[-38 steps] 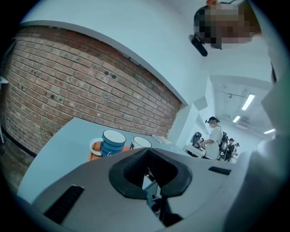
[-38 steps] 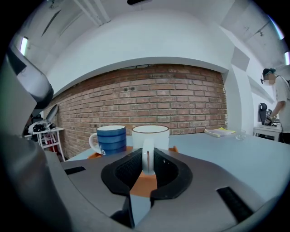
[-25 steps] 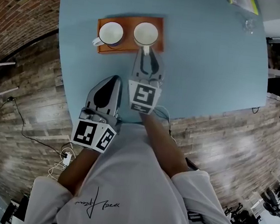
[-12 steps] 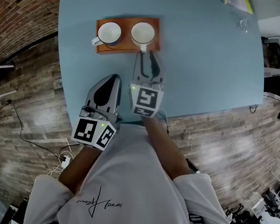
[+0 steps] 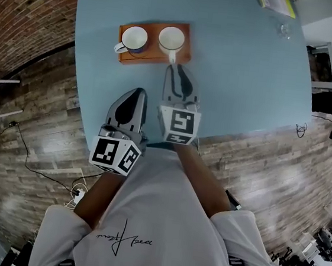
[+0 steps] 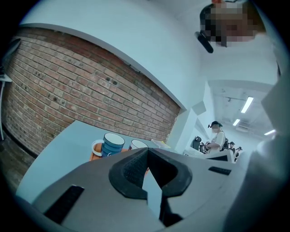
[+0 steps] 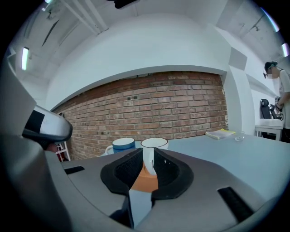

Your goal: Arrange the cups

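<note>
An orange tray point(image 5: 154, 55) lies on the light-blue table point(image 5: 249, 79) and holds two cups. The left one is a blue cup point(image 5: 134, 38) with a white inside; the right one is a white cup point(image 5: 172, 39) whose handle points toward me. My right gripper point(image 5: 178, 72) sits just short of that handle, open, its jaws having just been closing a little with nothing between them. In the right gripper view the white cup point(image 7: 154, 144) shows beyond the gap, with the blue cup point(image 7: 123, 145) to its left. My left gripper point(image 5: 136, 93) hovers near the table's front edge, shut and empty.
A yellow-green booklet point(image 5: 276, 0) and a small glass point(image 5: 283, 29) lie at the table's far right corner. A brick wall stands beyond the table's left side, and wooden floor surrounds it. A person point(image 6: 217, 136) stands far off in the left gripper view.
My right gripper has let go of the white cup's handle and drawn back toward me, jaws wider than a second ago. The left gripper has stayed put.
</note>
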Available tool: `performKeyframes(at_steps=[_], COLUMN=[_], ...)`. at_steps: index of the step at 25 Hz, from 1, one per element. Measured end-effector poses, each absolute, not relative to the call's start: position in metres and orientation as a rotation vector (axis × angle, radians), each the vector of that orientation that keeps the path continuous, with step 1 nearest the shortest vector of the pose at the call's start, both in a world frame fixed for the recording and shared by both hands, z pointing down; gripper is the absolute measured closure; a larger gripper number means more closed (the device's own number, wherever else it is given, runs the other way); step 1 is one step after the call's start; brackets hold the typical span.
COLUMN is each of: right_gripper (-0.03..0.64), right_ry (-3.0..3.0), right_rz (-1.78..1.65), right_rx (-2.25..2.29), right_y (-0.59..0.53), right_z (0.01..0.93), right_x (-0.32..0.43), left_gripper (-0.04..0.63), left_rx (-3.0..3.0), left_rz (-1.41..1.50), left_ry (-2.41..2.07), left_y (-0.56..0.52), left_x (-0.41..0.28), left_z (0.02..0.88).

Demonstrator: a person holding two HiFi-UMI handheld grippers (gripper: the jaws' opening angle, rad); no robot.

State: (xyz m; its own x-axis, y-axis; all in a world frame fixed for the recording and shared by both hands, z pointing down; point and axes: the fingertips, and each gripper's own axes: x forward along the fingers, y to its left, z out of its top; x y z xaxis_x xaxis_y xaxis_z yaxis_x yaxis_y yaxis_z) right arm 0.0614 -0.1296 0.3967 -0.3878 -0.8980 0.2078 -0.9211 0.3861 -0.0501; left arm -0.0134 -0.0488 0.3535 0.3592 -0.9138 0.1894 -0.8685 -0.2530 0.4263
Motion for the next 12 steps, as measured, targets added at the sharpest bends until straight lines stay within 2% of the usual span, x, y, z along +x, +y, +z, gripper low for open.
performKeyframes(at_steps=[12], right_gripper=[0.583], right_ry=[-2.656], right_rz=[0.266], right_rx=[1.489], right_y=[-0.101], right_z=[0.368], right_x=[0.049], left_gripper=[0.588], left_rx=[2.212], left_rz=[-0.137], left_ry=[-1.522], left_y=[-0.034], left_x=[-0.015], left_z=[0.350])
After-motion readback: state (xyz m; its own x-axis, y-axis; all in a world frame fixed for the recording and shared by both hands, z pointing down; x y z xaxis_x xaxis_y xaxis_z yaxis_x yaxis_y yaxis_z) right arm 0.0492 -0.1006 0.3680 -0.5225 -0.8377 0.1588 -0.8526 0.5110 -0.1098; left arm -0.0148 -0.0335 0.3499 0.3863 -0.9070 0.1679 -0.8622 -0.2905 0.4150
